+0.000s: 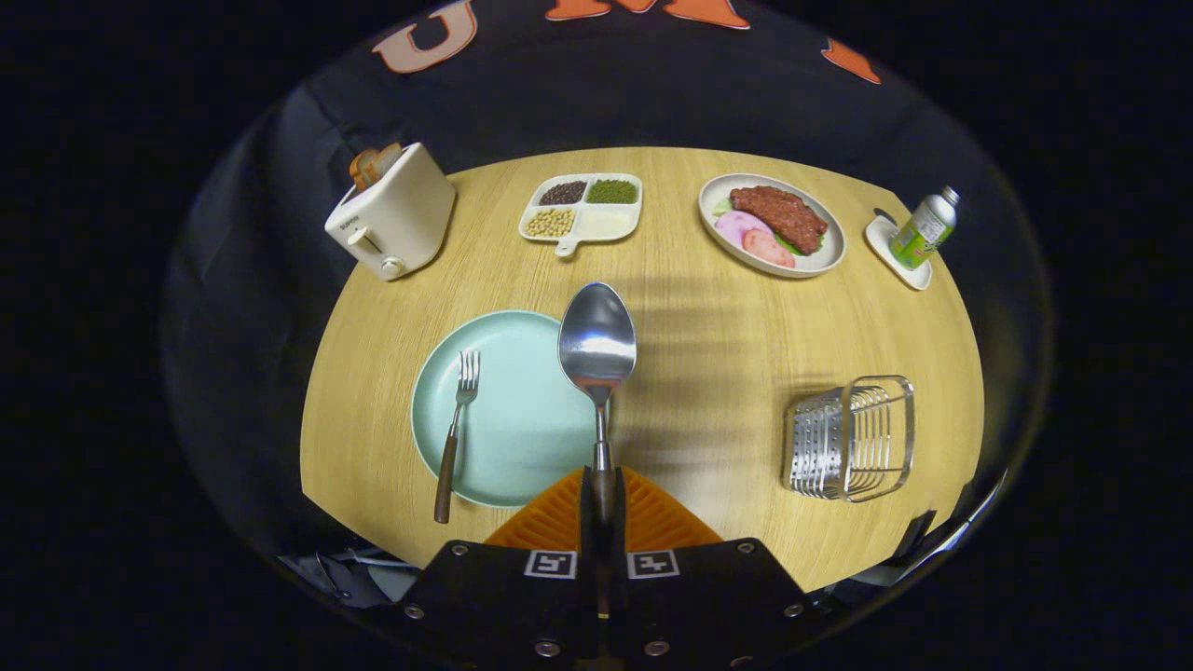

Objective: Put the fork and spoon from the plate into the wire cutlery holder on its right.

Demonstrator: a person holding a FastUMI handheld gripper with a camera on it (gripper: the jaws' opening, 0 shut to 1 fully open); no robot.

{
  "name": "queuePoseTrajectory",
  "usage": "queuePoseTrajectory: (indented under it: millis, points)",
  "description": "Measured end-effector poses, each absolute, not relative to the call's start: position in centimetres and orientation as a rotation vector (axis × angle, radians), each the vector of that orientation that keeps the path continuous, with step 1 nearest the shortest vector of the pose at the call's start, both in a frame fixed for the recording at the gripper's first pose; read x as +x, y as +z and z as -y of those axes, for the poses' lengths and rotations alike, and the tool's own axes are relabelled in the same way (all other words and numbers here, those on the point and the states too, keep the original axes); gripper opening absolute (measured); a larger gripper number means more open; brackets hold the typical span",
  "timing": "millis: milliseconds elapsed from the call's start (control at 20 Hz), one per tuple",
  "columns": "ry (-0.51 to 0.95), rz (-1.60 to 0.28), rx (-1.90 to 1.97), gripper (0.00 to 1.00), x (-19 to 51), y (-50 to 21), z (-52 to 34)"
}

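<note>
At the bottom centre the gripper [601, 503] clamps the spoon [597, 347] by its handle, bowl raised mid-frame, while the fork [456, 431] lies on the plate [522, 438] lower left and the wire holder [850, 438] stands lower right.

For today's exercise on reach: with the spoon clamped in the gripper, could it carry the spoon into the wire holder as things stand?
Probably yes: the gripper grips the spoon raised, and bare table lies between it and the open-topped wire holder.

No legible text: toaster [391, 216] front mark and green bottle [923, 229] label too small to read.
</note>
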State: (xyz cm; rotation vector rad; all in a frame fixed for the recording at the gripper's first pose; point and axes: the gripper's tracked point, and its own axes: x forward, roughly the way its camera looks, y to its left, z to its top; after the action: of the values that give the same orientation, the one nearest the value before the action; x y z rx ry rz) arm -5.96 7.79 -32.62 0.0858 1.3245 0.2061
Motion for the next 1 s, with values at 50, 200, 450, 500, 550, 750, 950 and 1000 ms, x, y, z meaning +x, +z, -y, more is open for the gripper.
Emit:
queuePoseTrajectory:
  millis: [50, 200, 450, 500, 550, 750, 950, 1000]
  points:
    - [0.188, -1.309, 0.085, 0.05, -6.0, -32.1, -6.4]
    - [0.114, -1.27, 0.058, 0.05, -6.1, -30.8, -1.3]
    - [0.007, -1.261, 0.027, 0.05, -7.0, -30.6, 5.7]
    - [-0.005, -1.268, 0.013, 0.05, -7.3, -30.9, 6.9]
    - [-0.017, -1.274, 0.001, 0.05, -7.6, -31.2, 7.9]
    - [-0.035, -1.321, -0.074, 0.05, -9.2, -33.5, 10.7]
    - [-0.015, -1.334, -0.088, 0.06, -9.2, -34.3, 11.1]
    - [-0.023, -1.316, -0.102, 0.08, -8.5, -34.4, 11.5]
